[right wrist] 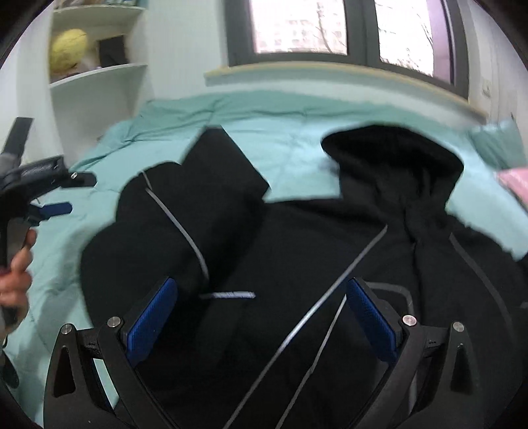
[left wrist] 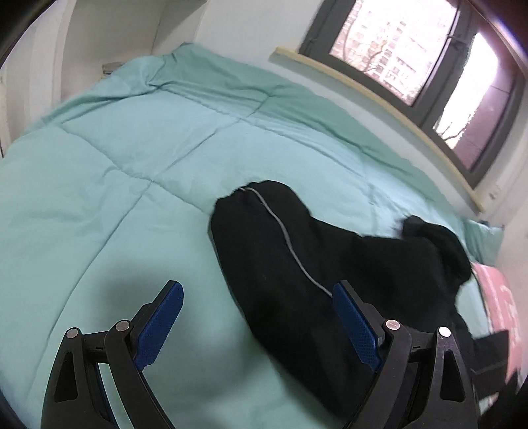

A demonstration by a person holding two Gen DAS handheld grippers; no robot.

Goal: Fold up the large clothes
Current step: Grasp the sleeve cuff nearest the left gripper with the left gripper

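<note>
I can read no writing anywhere: a small pale tag (right wrist: 227, 294) on the black hoodie (right wrist: 264, 264) is too blurred to make out, and the marks on the pink cloth (left wrist: 498, 297) at the right edge are no clearer.

The hoodie lies spread on the teal quilt (left wrist: 115, 158), its hood (right wrist: 396, 155) toward the window (right wrist: 330, 29), a sleeve (right wrist: 227, 168) folded across the body, and thin grey lines running over the fabric. A white shelf (right wrist: 99, 76) to the left carries a yellow plush (right wrist: 67, 49). Nothing stands between my grippers and the cloth.

My left gripper (left wrist: 257, 297) hangs over the quilt with its blue pads (left wrist: 161, 316) spread wide; the right-side pad overlaps the hoodie's edge in the view, though I cannot tell whether it touches. It grips nothing. In the right view my left hand (right wrist: 16, 274) shows on its handle at the picture's left edge.

My right gripper (right wrist: 260, 293) hangs over the middle of the hoodie, fingers (right wrist: 373, 320) wide apart, nothing between them.
</note>
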